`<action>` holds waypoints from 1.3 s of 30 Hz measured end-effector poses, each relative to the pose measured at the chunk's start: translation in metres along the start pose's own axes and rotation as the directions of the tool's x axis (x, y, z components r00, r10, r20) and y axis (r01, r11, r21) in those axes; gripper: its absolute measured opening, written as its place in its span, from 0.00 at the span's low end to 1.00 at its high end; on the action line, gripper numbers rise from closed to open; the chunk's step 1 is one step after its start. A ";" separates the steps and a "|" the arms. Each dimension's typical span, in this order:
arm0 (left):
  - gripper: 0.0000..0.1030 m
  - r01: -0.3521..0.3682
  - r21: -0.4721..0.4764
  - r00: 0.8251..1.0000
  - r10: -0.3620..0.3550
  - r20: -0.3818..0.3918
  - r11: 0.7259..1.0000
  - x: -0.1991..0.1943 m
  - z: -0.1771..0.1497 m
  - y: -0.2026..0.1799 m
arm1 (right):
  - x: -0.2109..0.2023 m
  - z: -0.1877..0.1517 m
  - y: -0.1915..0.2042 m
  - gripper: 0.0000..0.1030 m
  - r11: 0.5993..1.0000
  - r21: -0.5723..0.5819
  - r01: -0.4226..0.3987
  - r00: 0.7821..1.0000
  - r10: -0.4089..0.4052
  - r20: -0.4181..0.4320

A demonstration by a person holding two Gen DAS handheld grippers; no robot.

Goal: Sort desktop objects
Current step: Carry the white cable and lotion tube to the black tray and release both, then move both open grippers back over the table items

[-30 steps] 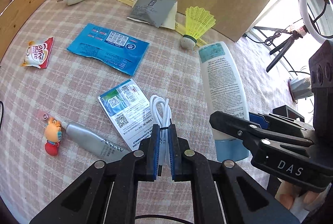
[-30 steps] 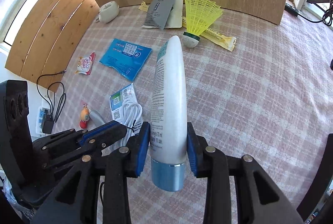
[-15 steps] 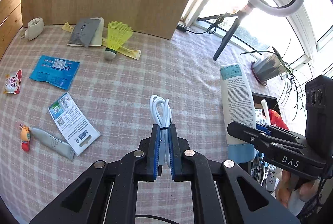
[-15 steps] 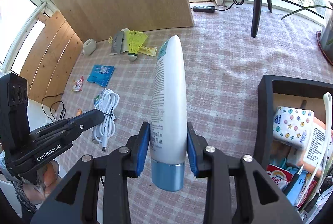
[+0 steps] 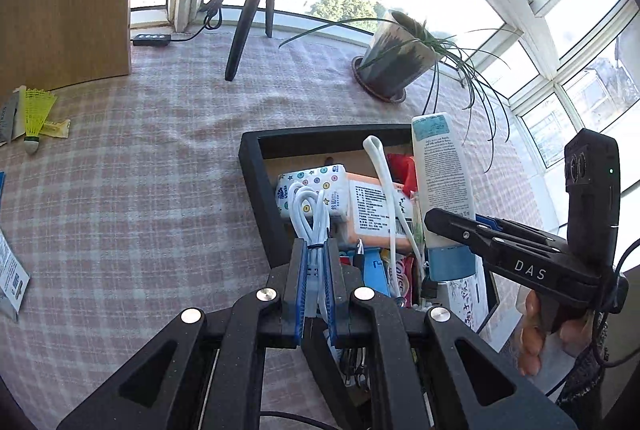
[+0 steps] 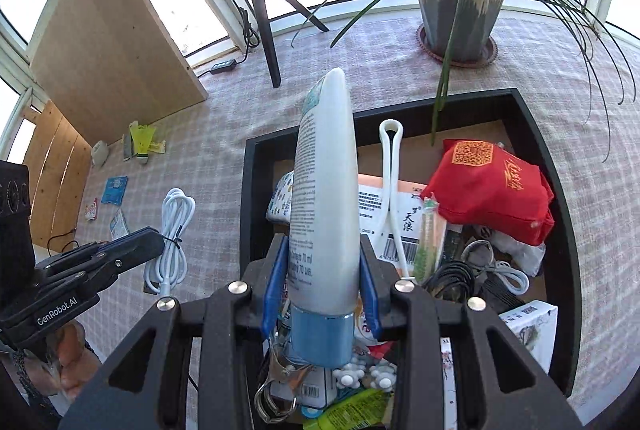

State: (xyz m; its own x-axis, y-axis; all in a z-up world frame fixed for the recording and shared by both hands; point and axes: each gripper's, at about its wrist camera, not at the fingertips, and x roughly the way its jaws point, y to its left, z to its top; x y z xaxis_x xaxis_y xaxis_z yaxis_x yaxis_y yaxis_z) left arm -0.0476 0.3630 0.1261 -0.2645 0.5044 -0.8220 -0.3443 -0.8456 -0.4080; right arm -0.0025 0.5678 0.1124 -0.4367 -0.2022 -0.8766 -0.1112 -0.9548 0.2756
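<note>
The left tongs (image 5: pixel 316 258) pinch a coiled white cable (image 5: pixel 310 208) over the black box's (image 6: pixel 243 190) 9 o'clock rim. The right tongs (image 6: pixel 324 278) clamp a white tube (image 6: pixel 324 190), "70 ml", above the crowded box interior. Bare checked table (image 5: pixel 140 190) lies toward 9 o'clock.

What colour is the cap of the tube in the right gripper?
Light blue, below the white tube; the cap shows best in the right wrist view.

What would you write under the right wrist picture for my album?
Right gripper holds a white tube above a crowded black box.
</note>
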 end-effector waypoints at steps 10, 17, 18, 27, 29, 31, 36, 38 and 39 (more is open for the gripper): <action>0.07 0.060 0.111 0.996 -0.053 -0.067 0.992 0.030 0.001 -0.075 | -0.019 0.004 -0.066 0.32 0.996 0.053 0.071 0.997 -0.072 0.018; 0.36 0.058 0.149 0.995 -0.046 -0.085 0.987 0.036 0.000 -0.091 | -0.025 0.006 -0.074 0.43 0.994 0.060 0.090 0.995 -0.092 0.030; 0.36 0.050 0.153 0.996 -0.037 -0.085 0.987 0.035 0.000 -0.090 | -0.026 0.007 -0.075 0.43 0.994 0.065 0.087 0.995 -0.089 0.035; 0.37 -0.009 0.084 0.999 0.013 -0.048 0.996 0.011 -0.005 -0.049 | -0.030 0.008 -0.042 0.43 0.999 0.018 0.051 0.997 -0.052 0.053; 0.36 -0.023 0.060 0.999 0.025 -0.042 0.998 0.005 -0.004 -0.035 | -0.029 0.007 -0.030 0.43 0.999 -0.001 0.044 0.998 -0.044 0.048; 0.36 -0.035 0.035 0.999 0.036 -0.035 0.999 -0.003 -0.005 -0.018 | -0.026 0.005 -0.017 0.43 0.999 -0.018 0.040 0.998 -0.039 0.042; 0.36 -0.072 -0.052 0.997 0.071 -0.010 0.996 -0.025 -0.009 0.032 | -0.014 0.005 0.018 0.43 0.998 -0.060 0.033 0.999 -0.032 0.020; 0.36 -0.087 -0.078 0.996 0.088 -0.001 0.993 -0.035 -0.012 0.053 | -0.009 0.004 0.034 0.43 0.997 -0.075 0.027 1.000 -0.026 0.012; 0.36 -0.098 -0.096 0.995 0.099 0.004 0.991 -0.040 -0.014 0.065 | -0.008 0.004 0.043 0.43 0.996 -0.085 0.020 1.000 -0.020 0.008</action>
State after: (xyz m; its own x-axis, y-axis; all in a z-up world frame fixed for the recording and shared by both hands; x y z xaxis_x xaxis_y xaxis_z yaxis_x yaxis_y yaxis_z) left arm -0.0470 0.2858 0.1272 -0.3009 0.4186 -0.8569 -0.2287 -0.9040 -0.3613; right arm -0.0071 0.5292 0.1325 -0.4412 -0.1818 -0.8788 -0.0440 -0.9737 0.2235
